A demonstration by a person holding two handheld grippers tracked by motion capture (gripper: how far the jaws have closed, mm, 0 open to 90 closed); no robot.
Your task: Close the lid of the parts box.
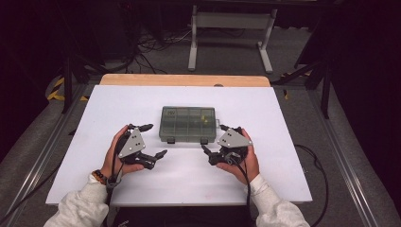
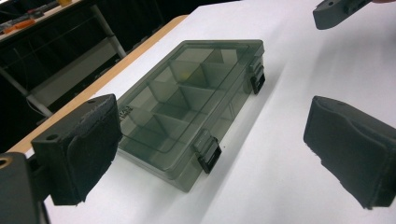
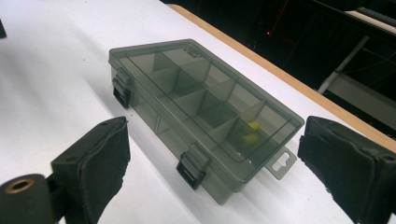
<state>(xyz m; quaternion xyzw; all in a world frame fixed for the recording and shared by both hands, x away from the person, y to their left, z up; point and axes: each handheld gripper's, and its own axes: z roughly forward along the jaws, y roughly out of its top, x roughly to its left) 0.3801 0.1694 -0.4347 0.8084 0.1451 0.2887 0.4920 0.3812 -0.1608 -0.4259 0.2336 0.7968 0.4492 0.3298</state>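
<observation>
A smoky, see-through compartment box (image 1: 188,124) lies shut on the white table top (image 1: 142,101), its two black latches (image 1: 170,140) facing the person. Small yellow pieces (image 3: 252,130) sit in one right-hand compartment. My left gripper (image 1: 156,140) rests open on the table just left of the box's front, held in the person's left hand. My right gripper (image 1: 213,138) is open too, just right of the box's front. In the left gripper view the box (image 2: 191,102) lies ahead of the spread gripper (image 2: 212,140); in the right gripper view the box (image 3: 201,98) lies ahead of the gripper (image 3: 219,154). Nothing is held.
A wooden strip (image 1: 184,79) runs along the table's far edge. Beyond it, a white frame leg (image 1: 193,40) and cables lie on the grey floor. One jaw of the right gripper (image 2: 336,11) shows at the top right of the left gripper view.
</observation>
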